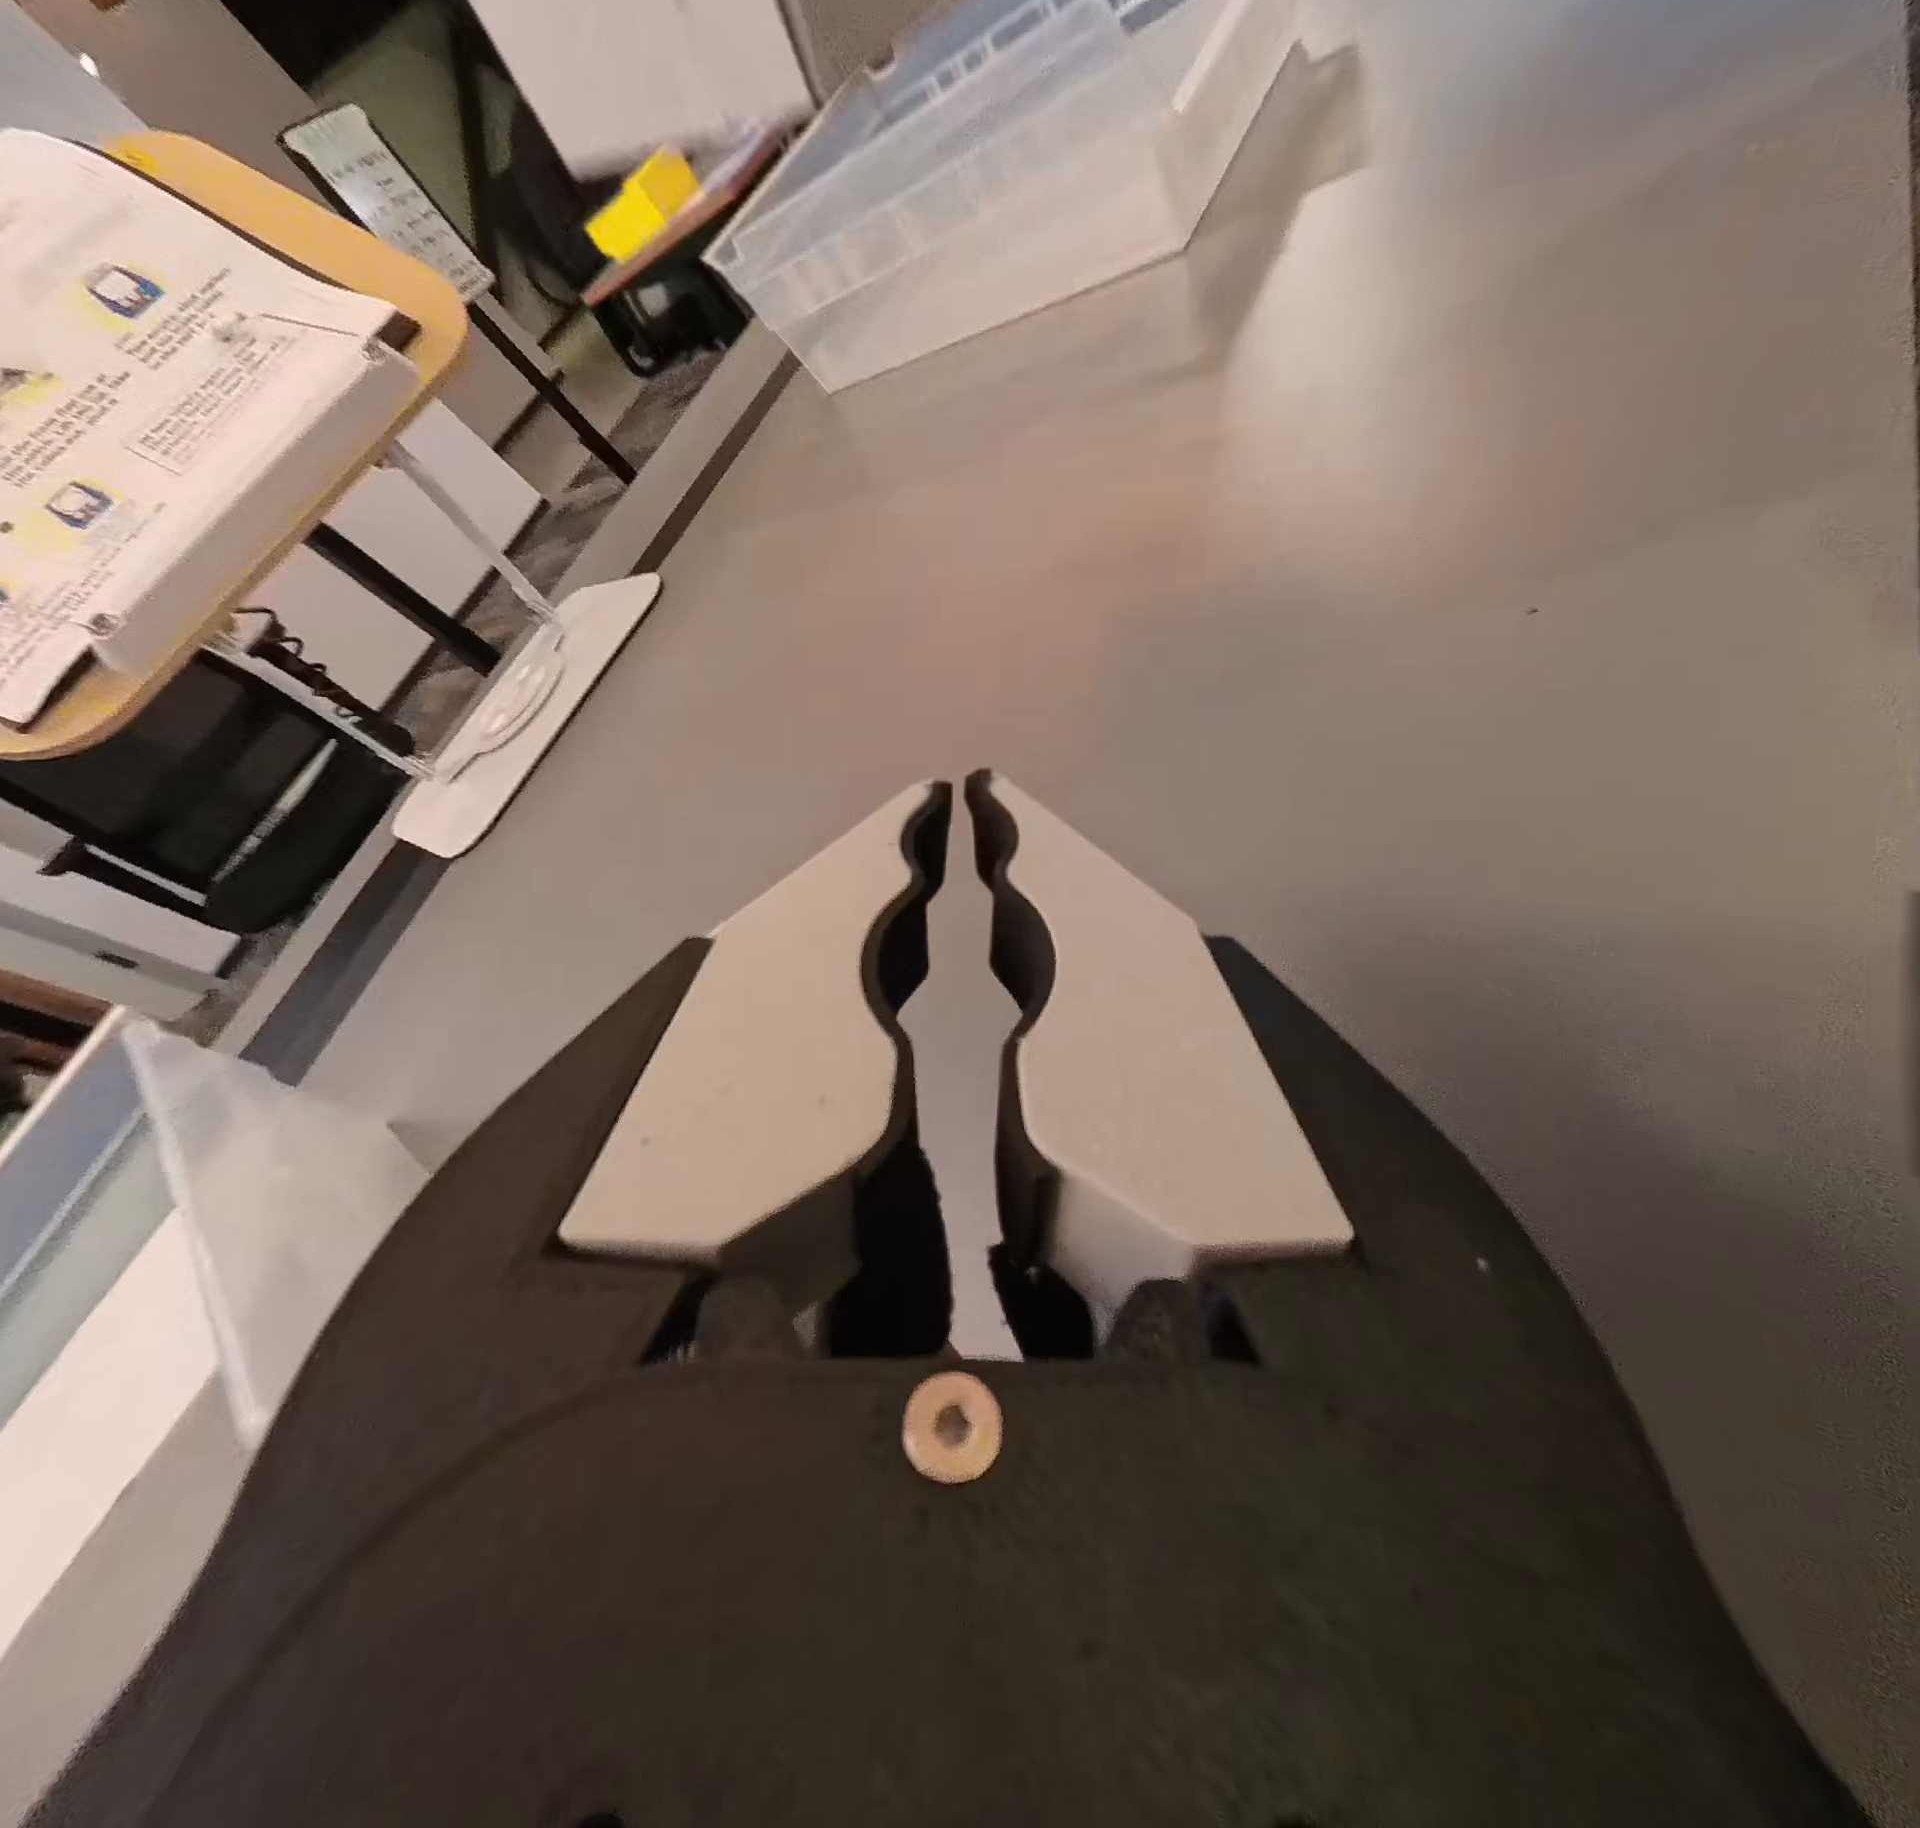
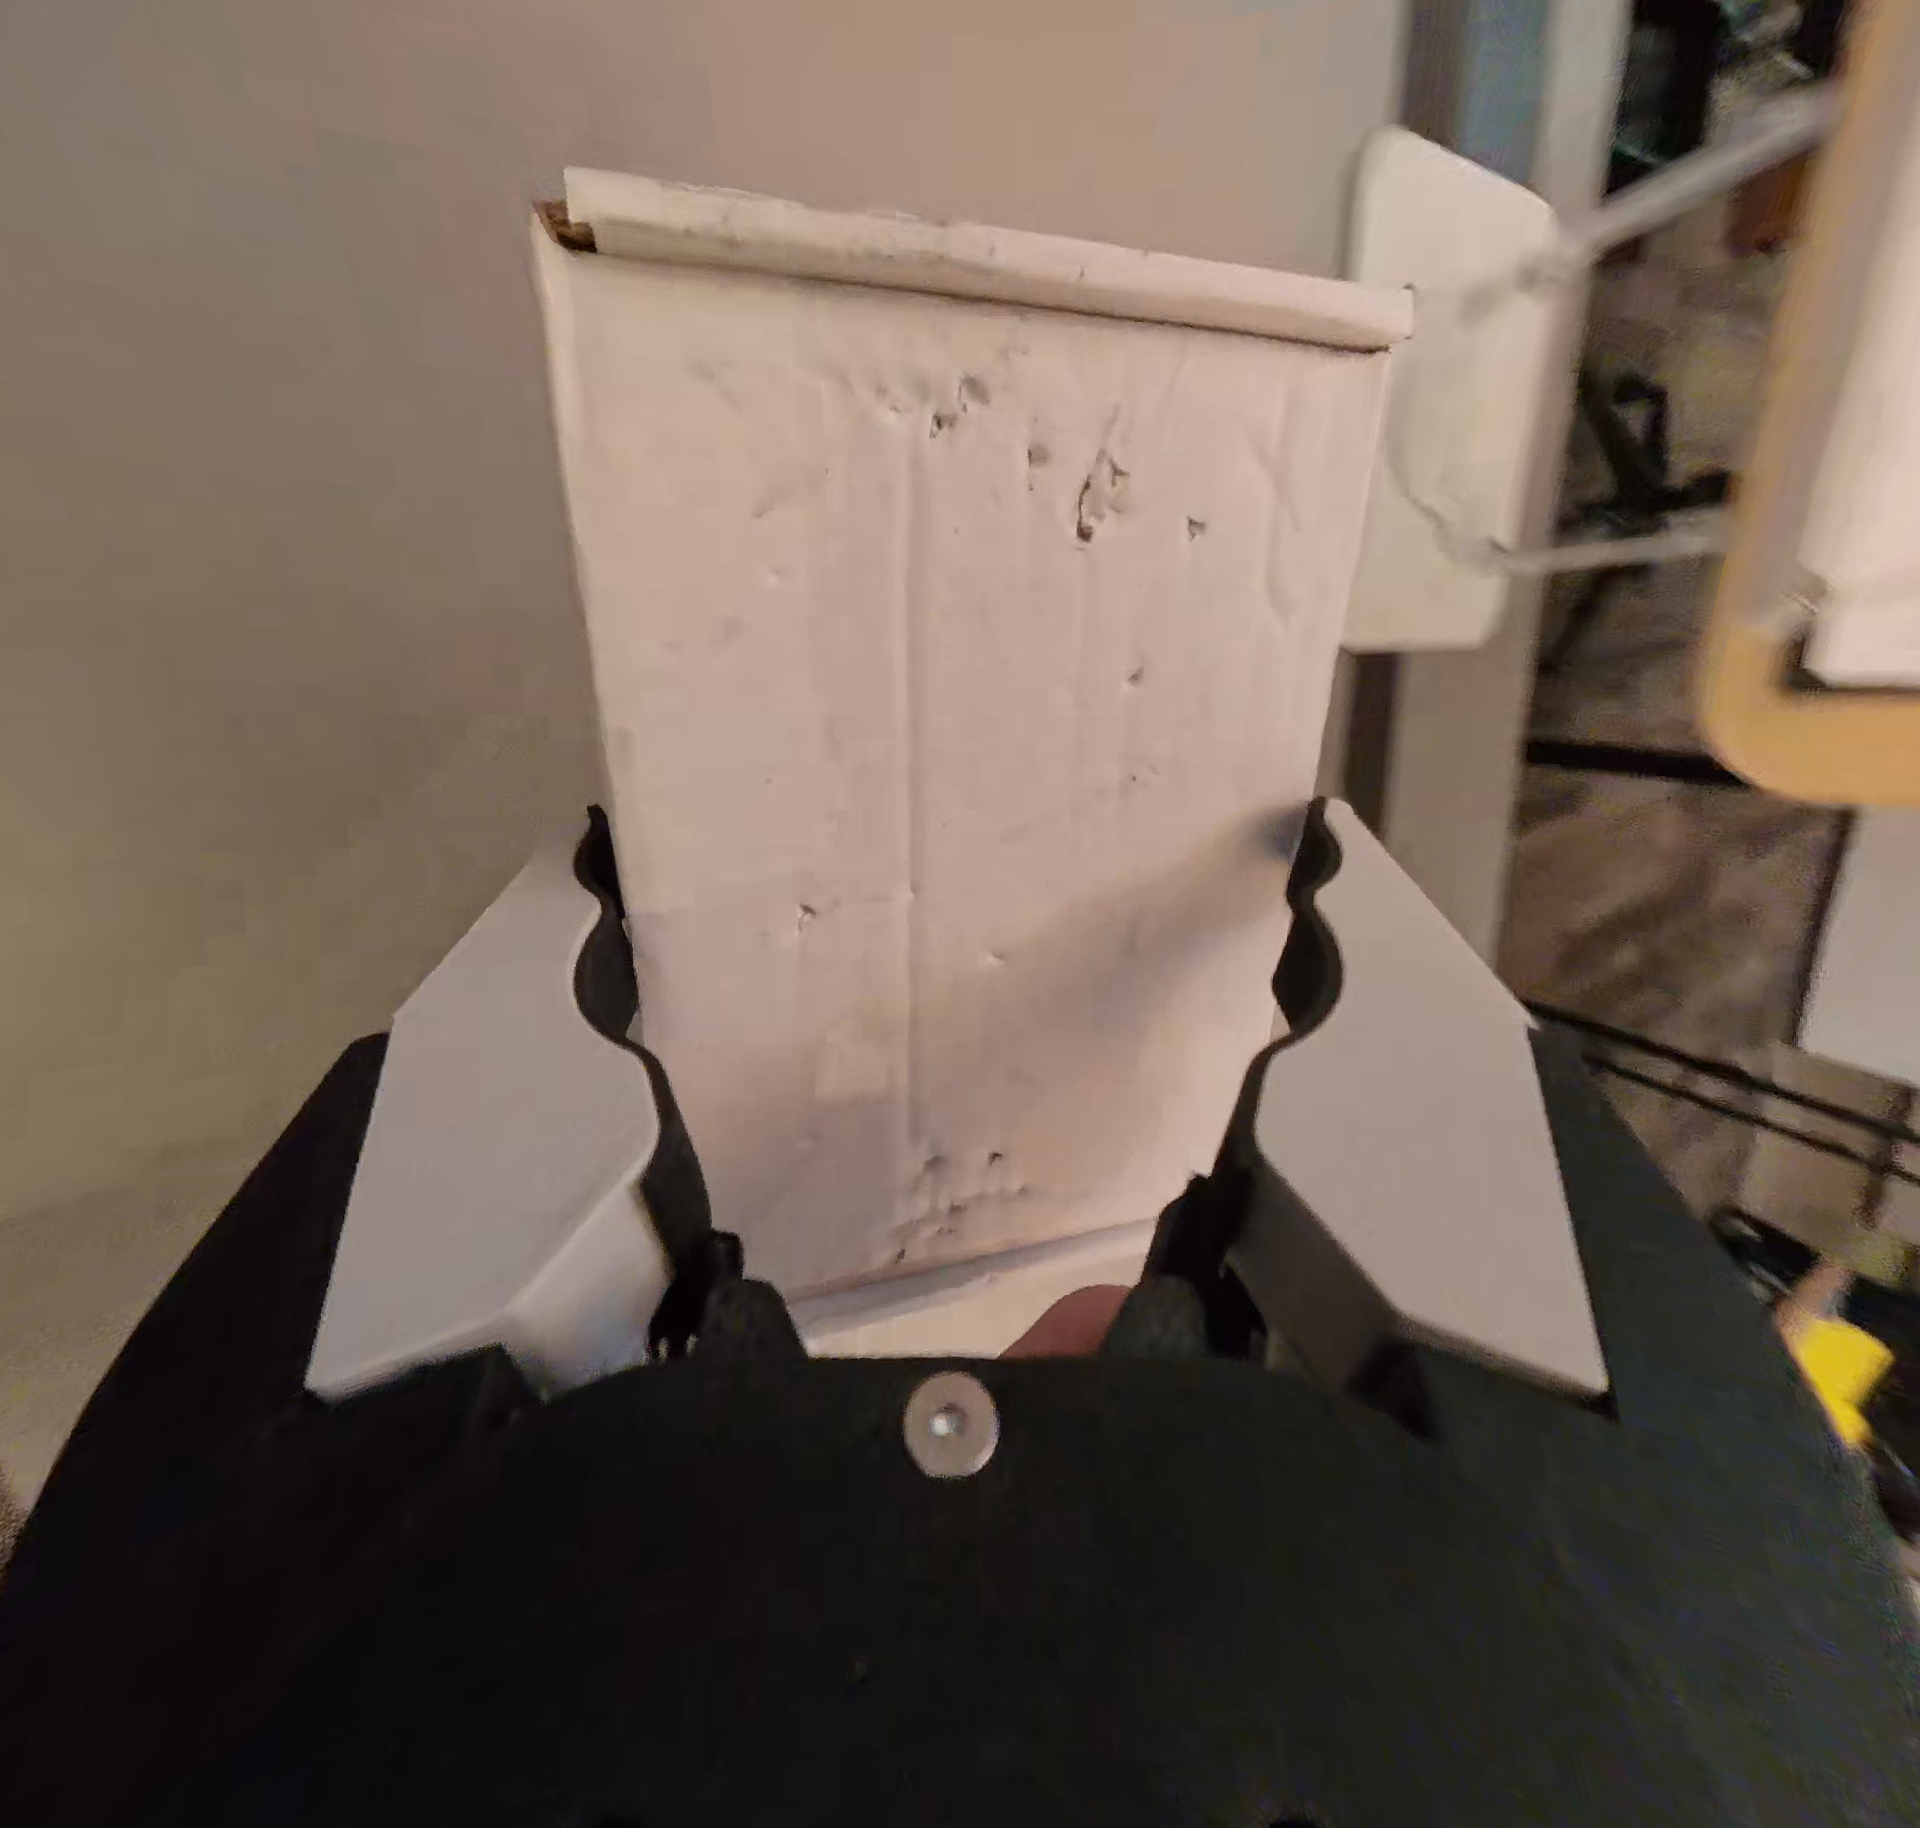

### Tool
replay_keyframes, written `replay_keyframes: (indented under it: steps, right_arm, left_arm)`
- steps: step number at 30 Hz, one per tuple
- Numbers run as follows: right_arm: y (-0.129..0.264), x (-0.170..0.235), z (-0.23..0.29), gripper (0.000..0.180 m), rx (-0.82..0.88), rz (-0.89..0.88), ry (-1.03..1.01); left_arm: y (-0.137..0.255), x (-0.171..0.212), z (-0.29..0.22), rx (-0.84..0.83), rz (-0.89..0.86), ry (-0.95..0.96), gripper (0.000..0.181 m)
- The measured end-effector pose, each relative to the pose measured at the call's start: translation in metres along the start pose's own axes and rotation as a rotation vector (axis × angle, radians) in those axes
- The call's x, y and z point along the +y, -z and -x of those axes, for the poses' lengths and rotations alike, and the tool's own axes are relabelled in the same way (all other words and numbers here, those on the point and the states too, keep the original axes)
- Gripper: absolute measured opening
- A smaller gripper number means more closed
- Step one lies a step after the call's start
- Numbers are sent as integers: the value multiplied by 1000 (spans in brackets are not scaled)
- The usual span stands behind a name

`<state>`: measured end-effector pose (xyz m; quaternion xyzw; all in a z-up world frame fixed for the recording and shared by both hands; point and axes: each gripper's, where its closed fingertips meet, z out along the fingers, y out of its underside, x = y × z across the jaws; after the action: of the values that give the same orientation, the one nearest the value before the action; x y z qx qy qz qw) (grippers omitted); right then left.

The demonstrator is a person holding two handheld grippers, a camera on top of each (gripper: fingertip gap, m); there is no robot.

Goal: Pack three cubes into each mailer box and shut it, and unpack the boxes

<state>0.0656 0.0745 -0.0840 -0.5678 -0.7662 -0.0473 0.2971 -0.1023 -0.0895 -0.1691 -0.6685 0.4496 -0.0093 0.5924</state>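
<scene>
Right gripper (image 2: 951, 931): we see it spread wide, its fingers pinching a white mailer box (image 2: 956, 739) by both side edges.
Mailer box: shut, dented corrugated card, above the grey table (image 2: 260, 428).
Left gripper (image 1: 958, 791): tips pressed nearly together, holding nothing.
Open room: we see bare tabletop ahead; a clear plastic bin (image 1: 977, 209) sits well apart near the table's far edge, and a sign stand's white base (image 1: 530, 718) rests at the side edge.
</scene>
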Motion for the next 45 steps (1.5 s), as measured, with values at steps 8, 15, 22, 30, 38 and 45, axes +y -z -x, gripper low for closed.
replay_keyframes:
  steps: [8,15,22,30,38,45]
  right_arm:
    - [12,169,-119,125,88,292,-52]
    - [-48,267,-129,125,-62,450,-62]
    - [-112,274,-113,124,-157,421,0]
    - [-134,272,-104,124,-179,373,25]
    - [-132,286,-109,126,-118,542,126]
    - [-79,263,-133,131,68,522,17]
  left_arm:
    - [-21,20,-9,53,65,48,3]
    - [-29,26,-14,64,114,1,3]
    - [-37,33,-20,76,169,-58,4]
    - [-40,35,-24,80,182,-92,5]
    - [-40,35,-24,76,180,-102,14]
    - [-30,21,-12,67,134,-84,44]
